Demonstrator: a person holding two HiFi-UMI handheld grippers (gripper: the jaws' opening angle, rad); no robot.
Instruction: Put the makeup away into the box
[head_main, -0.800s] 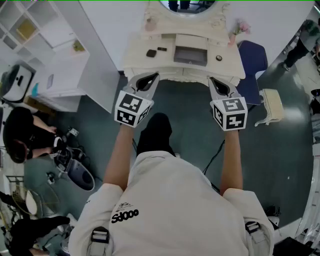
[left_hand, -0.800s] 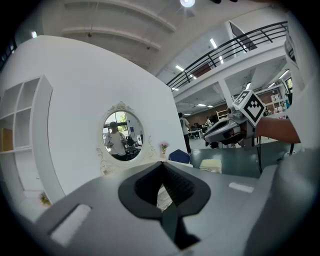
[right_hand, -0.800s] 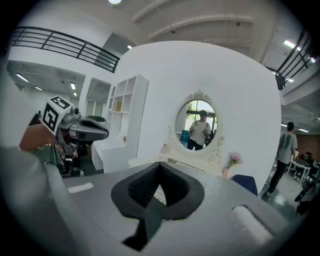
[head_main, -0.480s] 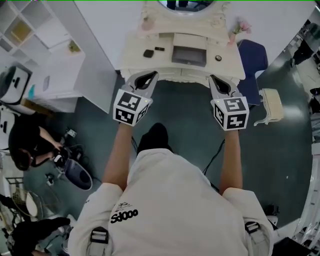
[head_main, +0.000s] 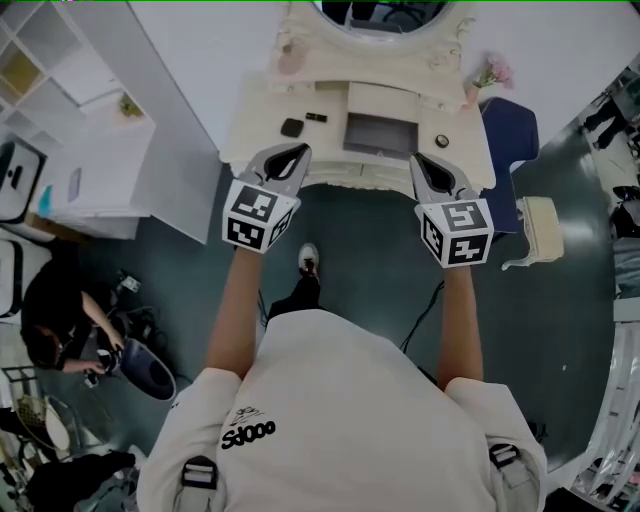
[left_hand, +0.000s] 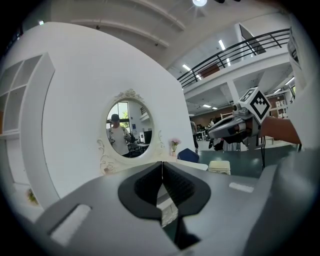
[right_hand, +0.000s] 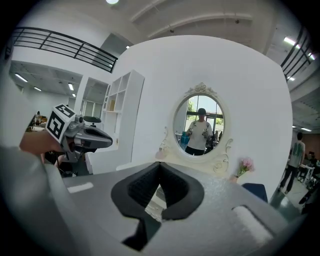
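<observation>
Left gripper (head_main: 289, 155): grey moulded plastic body, black ribbed rubber pads (left_hand: 146, 186), cube with square black-and-white markers (head_main: 258, 215) at the rear. Jaws fully together, the pads meet on a thin seam with nothing between them. Right gripper (head_main: 428, 166): same build, jaws closed tight, empty. The two are held side by side, well apart, pointing at the cream dressing table (head_main: 255, 120), which has carved, scalloped trim. In the head view their tips sit over its front edge.

Makeup: a small black rounded-square compact (head_main: 292, 127) lies on the tabletop just ahead of the left gripper's tips, not touched. A thin black stick (head_main: 316, 118) lies just beyond it, toward the right gripper's side. A small round pot with dark centre (head_main: 441, 141) sits just ahead of the right gripper's tips, apart from them. All three are too small to tell more.

Box: a cream rectangular box with grey inside (head_main: 379, 135) stands open mid-table, ahead of and between the two grippers.

Surface and room: matte cream tabletop. An oval mirror in ornate cream frame (right_hand: 199, 125) stands at the back, beyond both grippers. Pink flowers (head_main: 492, 72) are at the back corner past the right gripper. A dark blue chair (head_main: 510, 125) and a cream stool (head_main: 543, 225) are out beyond the right gripper, and a white open shelf unit (head_main: 95, 140) is out past the left gripper. The floor (head_main: 370, 250) is smooth and dark grey-green. A white wall (left_hand: 75, 100) is behind the table.
</observation>
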